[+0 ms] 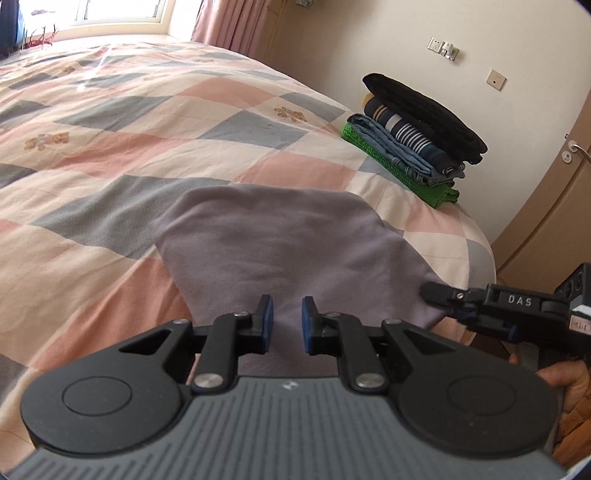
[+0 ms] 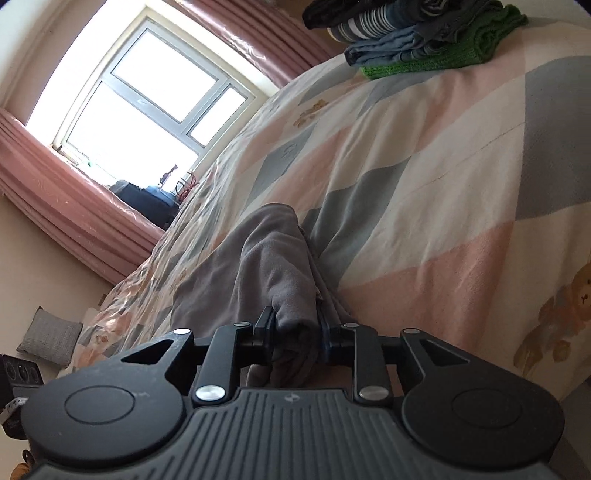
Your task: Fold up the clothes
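Observation:
A folded grey garment (image 1: 291,247) lies on the patchwork bedspread (image 1: 110,155) near the bed's front corner. My left gripper (image 1: 287,320) is open, its blue pads just above the garment's near edge, holding nothing. My right gripper (image 1: 436,293) comes in from the right and is shut on the garment's right corner. In the right wrist view the right gripper (image 2: 295,325) pinches a bunched fold of the grey garment (image 2: 266,266) between its pads.
A stack of folded clothes (image 1: 413,136), black on top and green at the bottom, sits at the bed's far right edge; it also shows in the right wrist view (image 2: 413,33). A wall and a door (image 1: 554,206) are to the right. A window (image 2: 147,99) with pink curtains is beyond the bed.

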A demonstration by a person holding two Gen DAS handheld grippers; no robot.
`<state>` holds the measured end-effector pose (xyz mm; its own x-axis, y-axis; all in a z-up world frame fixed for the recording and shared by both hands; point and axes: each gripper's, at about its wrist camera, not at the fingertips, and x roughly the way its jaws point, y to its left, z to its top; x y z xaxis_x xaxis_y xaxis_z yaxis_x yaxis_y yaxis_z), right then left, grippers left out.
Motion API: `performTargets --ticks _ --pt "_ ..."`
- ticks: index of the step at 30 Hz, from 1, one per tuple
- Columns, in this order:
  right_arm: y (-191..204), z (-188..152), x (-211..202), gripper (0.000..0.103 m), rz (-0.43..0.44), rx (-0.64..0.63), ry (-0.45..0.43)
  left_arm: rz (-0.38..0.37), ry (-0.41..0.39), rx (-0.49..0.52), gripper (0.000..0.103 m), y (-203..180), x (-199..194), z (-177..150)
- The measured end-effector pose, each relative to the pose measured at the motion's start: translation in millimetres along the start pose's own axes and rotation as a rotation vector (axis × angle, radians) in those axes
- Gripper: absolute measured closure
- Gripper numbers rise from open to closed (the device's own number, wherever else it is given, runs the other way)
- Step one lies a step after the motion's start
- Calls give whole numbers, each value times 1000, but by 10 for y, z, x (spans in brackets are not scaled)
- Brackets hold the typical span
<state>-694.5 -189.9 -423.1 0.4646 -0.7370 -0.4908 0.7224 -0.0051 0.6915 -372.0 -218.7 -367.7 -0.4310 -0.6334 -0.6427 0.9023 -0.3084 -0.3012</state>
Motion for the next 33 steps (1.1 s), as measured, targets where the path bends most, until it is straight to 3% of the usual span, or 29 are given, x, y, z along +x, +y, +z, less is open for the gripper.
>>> performTargets --ticks 1,5,9,12,15,18,22,27,33 --pt "51 13 -47 65 -30 -25 -25 2 -13 8 91 -2 -31 14" --pt "334 -27 -206 65 -106 -179 -142 11 -46 50 91 -19 -80 88" --pt "376 -152 40 66 -199 -278 -56 54 34 72 93 82 200 50" --pt "200 -179 91 66 -200 -200 -38 61 49 83 94 109 178 85" --pt "251 -156 -100 61 -170 -183 -94 58 46 122 91 77 149 183" --pt "275 -129 -155 58 -145 -154 -98 -36 40 160 89 -41 169 472" --pt "235 -161 -127 58 -129 -105 -78 -140 84 218 76 -182 482 876" --pt "170 -142 -39 58 -118 -67 -54 -237 178 245 76 -320 1064 1219" --pt "60 -136 -19 58 -96 -3 -48 -340 316 320 78 -519 1599 1341"
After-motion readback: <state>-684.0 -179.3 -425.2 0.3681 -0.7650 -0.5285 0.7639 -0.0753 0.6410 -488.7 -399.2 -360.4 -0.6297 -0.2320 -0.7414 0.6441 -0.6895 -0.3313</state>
